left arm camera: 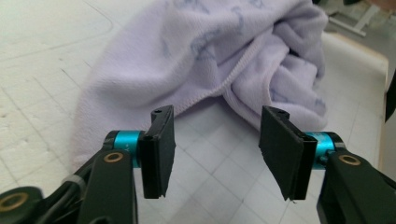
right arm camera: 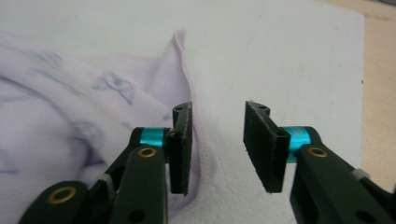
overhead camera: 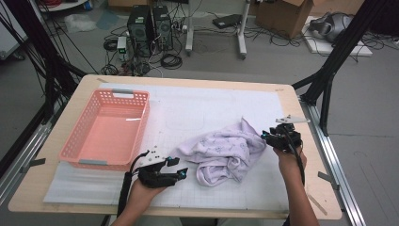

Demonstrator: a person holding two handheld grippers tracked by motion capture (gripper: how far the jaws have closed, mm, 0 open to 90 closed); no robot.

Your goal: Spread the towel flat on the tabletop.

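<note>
**Towel: crumpled on desk, no grasp yet**

Towel (overhead camera: 225, 153) sits bunched in a heap on the white gridded mat (overhead camera: 207, 108), right of centre on the desk (overhead camera: 310, 188). Lavender, faint print, hemmed edges showing. Not folded, not flattened, not in the pink basket (overhead camera: 107, 129), which stands well apart at the left of the mat.

We have both tools at the cloth, one per side:
- Left hand-held gripper (overhead camera: 170, 169): jaws spread wide, nothing between them. Its view looks at the near-left fold of the towel; pads (left arm camera: 159, 149) are short of the hem, bare mat between them.
- Right hand-held gripper (overhead camera: 274, 137): jaws also apart, not clamped. In its view the hemmed edge runs just by the left pad (right arm camera: 181, 147); touching or just beside, we cannot tell.

Status as we judge it: approach done, everything else left. Neither side holds fabric. Next we need a pinch on a hem or corner at each side, then lift and spread. Some small dark bits (overhead camera: 153, 155) lie on the mat by the basket; too small to identify.
</note>
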